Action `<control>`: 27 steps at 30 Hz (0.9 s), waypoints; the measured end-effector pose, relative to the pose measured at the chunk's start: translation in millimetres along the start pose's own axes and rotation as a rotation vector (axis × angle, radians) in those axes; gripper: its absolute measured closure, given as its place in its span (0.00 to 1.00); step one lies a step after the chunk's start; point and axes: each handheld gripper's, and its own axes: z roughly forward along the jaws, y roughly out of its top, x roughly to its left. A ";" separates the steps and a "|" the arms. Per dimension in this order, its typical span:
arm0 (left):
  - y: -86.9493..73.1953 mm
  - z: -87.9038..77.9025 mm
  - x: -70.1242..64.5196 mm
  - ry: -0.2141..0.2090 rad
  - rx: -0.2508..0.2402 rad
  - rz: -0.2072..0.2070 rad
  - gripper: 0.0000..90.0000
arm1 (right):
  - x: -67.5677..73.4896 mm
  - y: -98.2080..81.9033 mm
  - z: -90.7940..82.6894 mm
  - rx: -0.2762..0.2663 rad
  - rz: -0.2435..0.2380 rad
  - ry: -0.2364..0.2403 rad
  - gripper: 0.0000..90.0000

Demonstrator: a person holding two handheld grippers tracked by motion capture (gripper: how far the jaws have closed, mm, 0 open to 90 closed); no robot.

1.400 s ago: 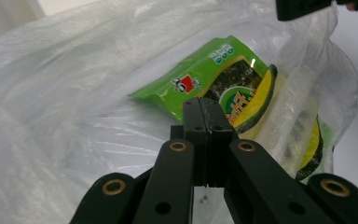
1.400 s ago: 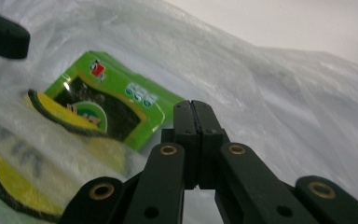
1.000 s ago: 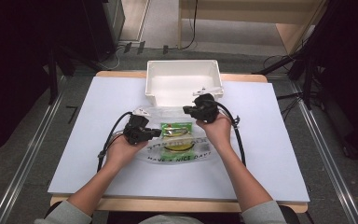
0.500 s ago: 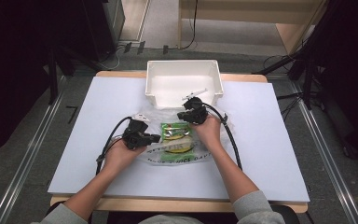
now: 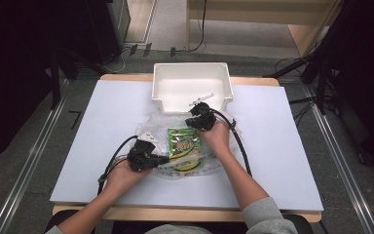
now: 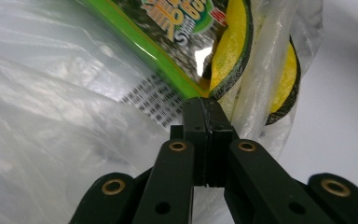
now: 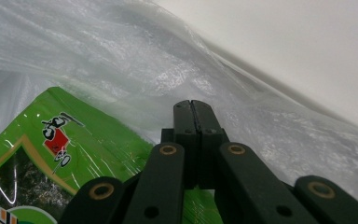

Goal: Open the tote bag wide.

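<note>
White sheeting covers the bench, and near its middle lies a clear crinkled plastic bag with a green printed snack packet inside. At the bag's near left edge, the left gripper has its jaws pressed together, plastic film seemingly pinched between them. At the far edge, the right gripper is clenched too, its tips on the bag's film. Just beyond stands a white rectangular plastic tray

The green packet's lettering is too small to read; whether film sits between the closed left tool's jaws is hidden.
</note>
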 end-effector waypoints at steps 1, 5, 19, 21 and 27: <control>-1.9 -0.4 -0.9 -0.004 0.002 -0.002 1.00 | -0.4 0.0 0.3 -0.002 -0.004 -0.002 1.00; -9.3 -0.6 -4.5 -0.023 0.017 -0.009 1.00 | -1.0 0.4 1.1 -0.009 -0.001 -0.009 1.00; -29.4 -6.9 -17.1 -0.037 0.045 0.024 1.00 | -4.5 2.3 5.0 -0.042 0.010 -0.047 1.00; -31.1 -8.8 -16.3 -0.036 0.048 0.019 1.00 | -5.5 2.4 5.3 -0.046 0.014 -0.055 1.00; -37.3 -11.0 -14.5 -0.041 0.056 0.008 1.00 | -7.7 2.9 7.6 -0.074 0.007 -0.106 1.00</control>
